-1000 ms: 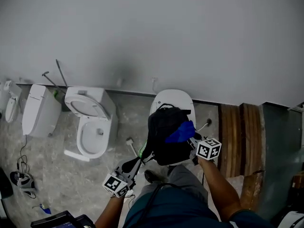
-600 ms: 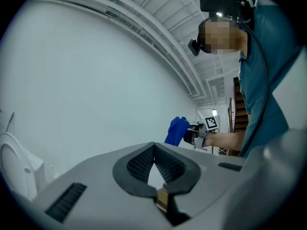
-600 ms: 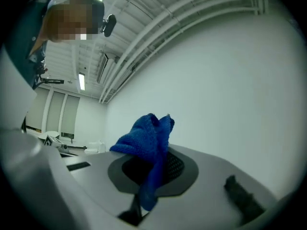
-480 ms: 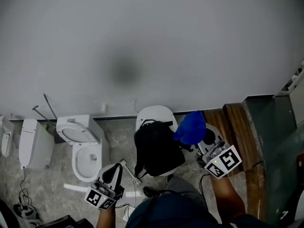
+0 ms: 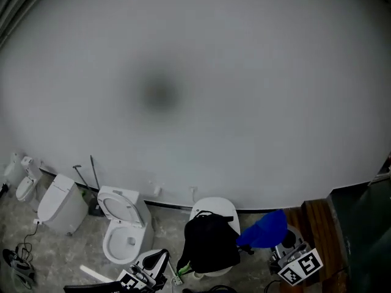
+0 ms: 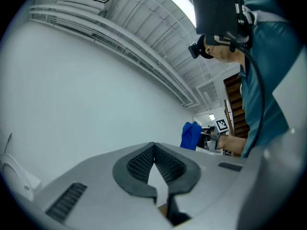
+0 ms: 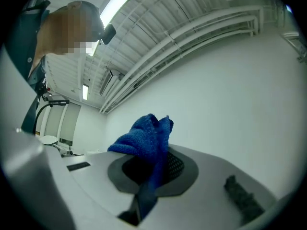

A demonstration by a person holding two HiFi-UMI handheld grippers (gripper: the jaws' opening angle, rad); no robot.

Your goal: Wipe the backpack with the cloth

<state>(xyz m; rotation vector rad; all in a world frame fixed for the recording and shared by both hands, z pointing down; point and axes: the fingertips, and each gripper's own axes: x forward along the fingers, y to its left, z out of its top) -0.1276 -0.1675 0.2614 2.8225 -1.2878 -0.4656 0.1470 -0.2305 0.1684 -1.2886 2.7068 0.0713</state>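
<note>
The black backpack (image 5: 211, 244) stands upright on a white toilet lid (image 5: 214, 207) near the bottom of the head view. To its right hangs the blue cloth (image 5: 264, 230), clear of the backpack, and my right gripper (image 5: 276, 246) is shut on it. In the right gripper view the cloth (image 7: 145, 141) bunches up out of the closed jaws of my right gripper (image 7: 160, 163), against a bare wall. My left gripper (image 5: 153, 264) sits low, left of the backpack, apart from it. In the left gripper view my left gripper (image 6: 153, 146) has its jaws meeting with nothing between them, and the cloth (image 6: 190, 135) shows far off.
An open white toilet (image 5: 123, 223) stands left of the backpack, another white fixture (image 5: 58, 202) further left, with rods (image 5: 93, 174) leaning on the grey wall. Wooden steps (image 5: 316, 220) lie on the right. Cables (image 5: 16, 268) lie on the floor at the left.
The right gripper lifted the cloth off the backpack and carried it right. The left gripper drew back from the backpack's lower left. The head view tilted up toward the wall.
</note>
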